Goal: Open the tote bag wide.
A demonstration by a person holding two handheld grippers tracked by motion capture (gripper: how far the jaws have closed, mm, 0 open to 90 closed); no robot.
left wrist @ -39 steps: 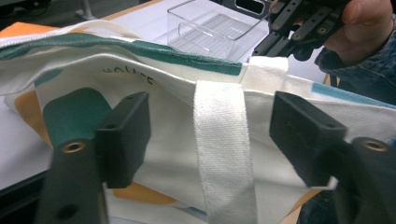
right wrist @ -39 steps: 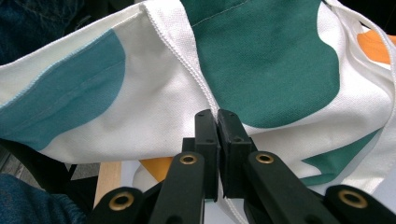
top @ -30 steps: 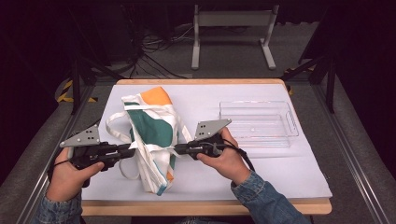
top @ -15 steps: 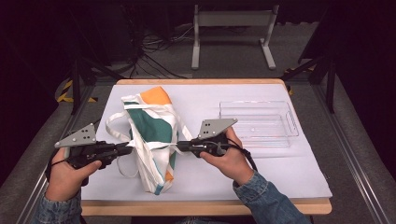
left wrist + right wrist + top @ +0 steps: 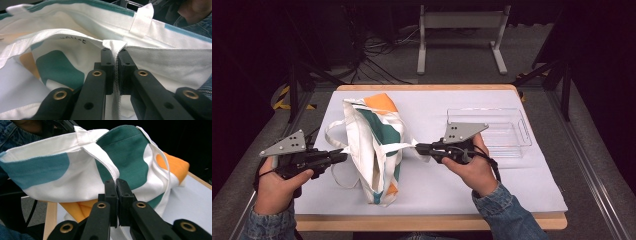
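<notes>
Over the desk in the high view, the left claw was pinched onto the near-left edge of the tote bag, at the base of a white handle loop. The right claw was clamped on a white strap pulled out taut from the bag's right side. Each claw was held in a hand, left hand and right hand, denim cuffs visible. Bag sat between the two claws, left of desk centre, on the pale sheet; white cloth with teal and orange patches, standing partly up, mouth stretched sideways. Clear plastic tray lay beyond the right hand, well apart from the bag.

Left gripper view: left claw pressed together on a bunched fold of white webbing at the bag's rim, cloth squeezed between both pads. Bag spread open just ahead, inside showing teal and tan shapes through the fabric, some small lettering, illegible.

Right gripper view: right claw squeezed tight on the white strap, strap running up and away to the bag's top hem. Bag hung just beyond the tips, white with teal, dark green and orange areas, orange corner far right.
</notes>
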